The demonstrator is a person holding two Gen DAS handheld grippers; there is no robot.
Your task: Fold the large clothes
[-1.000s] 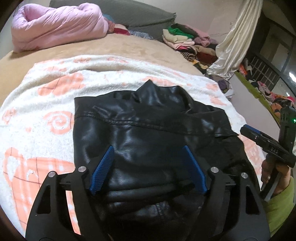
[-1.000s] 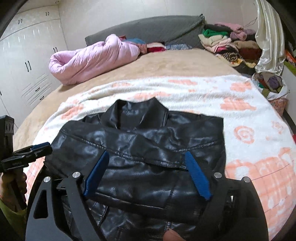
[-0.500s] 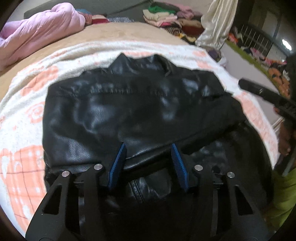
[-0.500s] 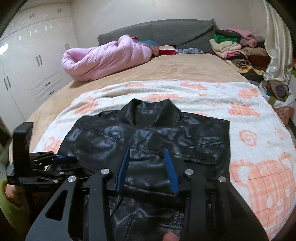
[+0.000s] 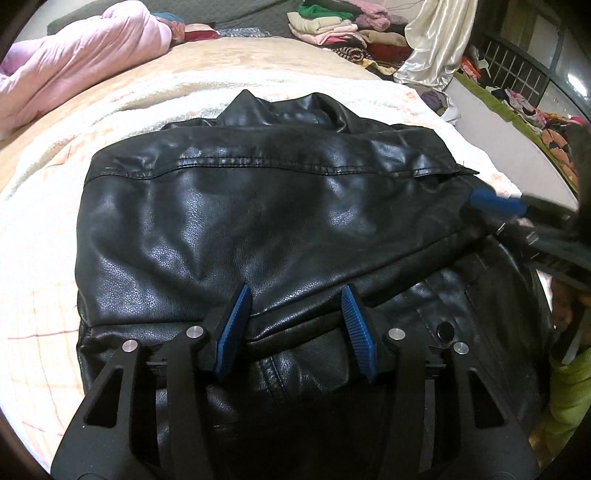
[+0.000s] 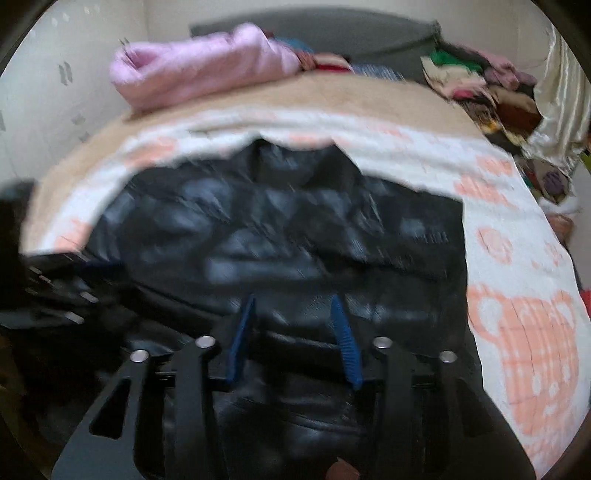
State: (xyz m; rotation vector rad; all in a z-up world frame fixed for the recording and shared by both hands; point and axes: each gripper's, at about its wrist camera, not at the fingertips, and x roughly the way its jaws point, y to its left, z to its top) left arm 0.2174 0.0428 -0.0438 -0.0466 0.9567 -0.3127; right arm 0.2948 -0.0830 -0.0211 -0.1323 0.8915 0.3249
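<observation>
A black leather jacket [image 5: 277, 203] lies collar-away on a white and orange blanket [image 5: 44, 240], with its near part folded up over itself. My left gripper [image 5: 295, 290] is down at the near fold, its blue pads pinching a ridge of leather. In the blurred right wrist view, my right gripper [image 6: 292, 299] has the jacket [image 6: 295, 221] bunched between its pads while its jaws are opening slightly. The right gripper [image 5: 495, 212] also shows at the jacket's right edge, and the left gripper [image 6: 55, 295] shows dimly at its left edge.
A pink quilt [image 5: 74, 62] lies rolled at the far left of the bed. Stacked folded clothes [image 5: 332, 26] and a cream curtain [image 5: 436, 40] stand at the far right. A person's green sleeve [image 5: 569, 387] is at the right edge.
Both grippers sank onto the jacket's near fold and narrowed their jaws around the leather. The right wrist view has since shifted closer and turned blurry.
</observation>
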